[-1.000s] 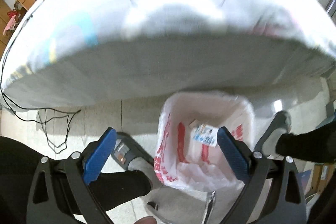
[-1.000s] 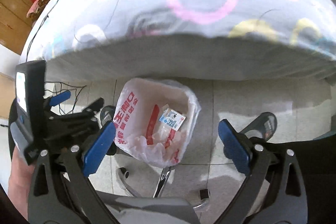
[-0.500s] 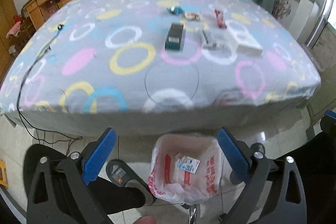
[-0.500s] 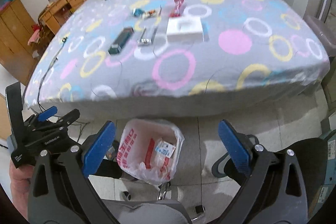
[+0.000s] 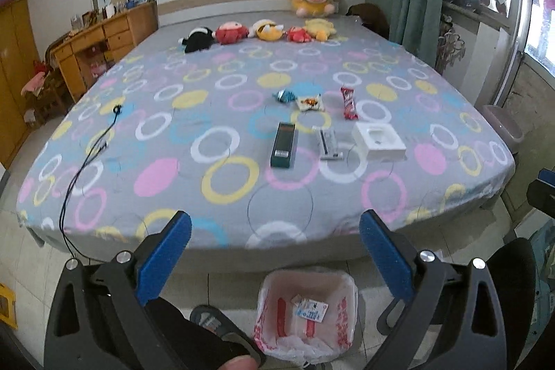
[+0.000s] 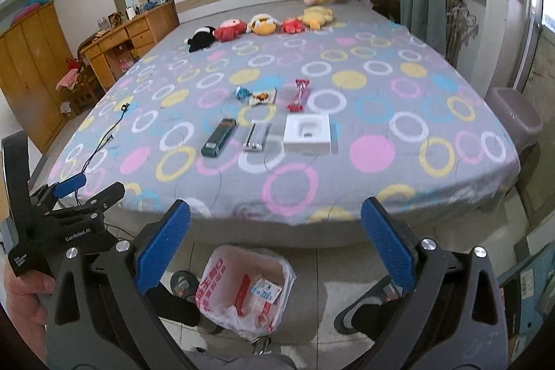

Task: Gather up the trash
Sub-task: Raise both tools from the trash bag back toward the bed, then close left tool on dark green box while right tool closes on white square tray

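A bin lined with a white and red bag [image 5: 307,311] [image 6: 248,292] stands on the floor at the bed's foot, with a small blue and white packet [image 5: 309,307] inside. On the bed lie a dark green box [image 5: 283,144], a silver wrapper [image 5: 327,144], a white box [image 5: 378,140], a red wrapper [image 5: 348,103], a white snack packet [image 5: 310,102] and a blue wrapper [image 5: 284,96]. My left gripper [image 5: 274,260] and right gripper [image 6: 275,248] are open and empty, held back from the bed above the bin.
The bed [image 5: 242,113] has a grey sheet with coloured rings and plush toys [image 5: 256,32] at the head. A black cable [image 5: 86,155] trails off its left side. A wooden dresser [image 5: 100,44] stands left, a lilac bin [image 6: 513,120] right. Feet in slippers [image 5: 222,325] flank the bag.
Both grippers have tilted up and drawn back from looking down into the bin; the whole bed has come into view. Both stay open and empty.
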`<state>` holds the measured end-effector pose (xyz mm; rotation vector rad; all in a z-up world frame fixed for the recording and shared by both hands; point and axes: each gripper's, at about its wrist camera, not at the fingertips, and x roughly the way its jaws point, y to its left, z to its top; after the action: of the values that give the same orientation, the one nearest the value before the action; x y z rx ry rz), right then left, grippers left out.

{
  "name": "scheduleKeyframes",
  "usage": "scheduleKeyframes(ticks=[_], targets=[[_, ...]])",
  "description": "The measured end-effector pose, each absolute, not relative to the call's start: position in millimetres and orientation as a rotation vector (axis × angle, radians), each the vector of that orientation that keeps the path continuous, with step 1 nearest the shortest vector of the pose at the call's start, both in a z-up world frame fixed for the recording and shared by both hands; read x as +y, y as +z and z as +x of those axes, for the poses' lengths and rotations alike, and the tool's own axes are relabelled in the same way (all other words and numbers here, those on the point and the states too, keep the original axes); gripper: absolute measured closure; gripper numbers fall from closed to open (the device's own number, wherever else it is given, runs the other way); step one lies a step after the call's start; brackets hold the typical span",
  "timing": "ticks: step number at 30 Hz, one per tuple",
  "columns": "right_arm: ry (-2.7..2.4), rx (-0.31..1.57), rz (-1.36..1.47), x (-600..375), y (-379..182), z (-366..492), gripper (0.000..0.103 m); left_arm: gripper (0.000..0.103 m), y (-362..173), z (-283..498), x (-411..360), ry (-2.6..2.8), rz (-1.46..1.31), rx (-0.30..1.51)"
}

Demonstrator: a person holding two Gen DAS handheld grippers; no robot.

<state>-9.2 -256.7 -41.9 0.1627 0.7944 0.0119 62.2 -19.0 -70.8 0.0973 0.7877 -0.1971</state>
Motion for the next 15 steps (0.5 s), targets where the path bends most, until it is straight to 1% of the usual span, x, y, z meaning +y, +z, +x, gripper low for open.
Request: scheduleKeyframes(ticks=[9,15], targets=[[-0.027,0.743,0.121,-277.6,-5.4,31.7,0.007,0.008,-54.6,91.3,-36.7,-0.218,0.120,0.772],[-0.049,0.736,0.127,-292.4,-0.9,59.5,0.007,0.008,-59.0,116.9,-44.7,-0.214,0.134,0.779]])
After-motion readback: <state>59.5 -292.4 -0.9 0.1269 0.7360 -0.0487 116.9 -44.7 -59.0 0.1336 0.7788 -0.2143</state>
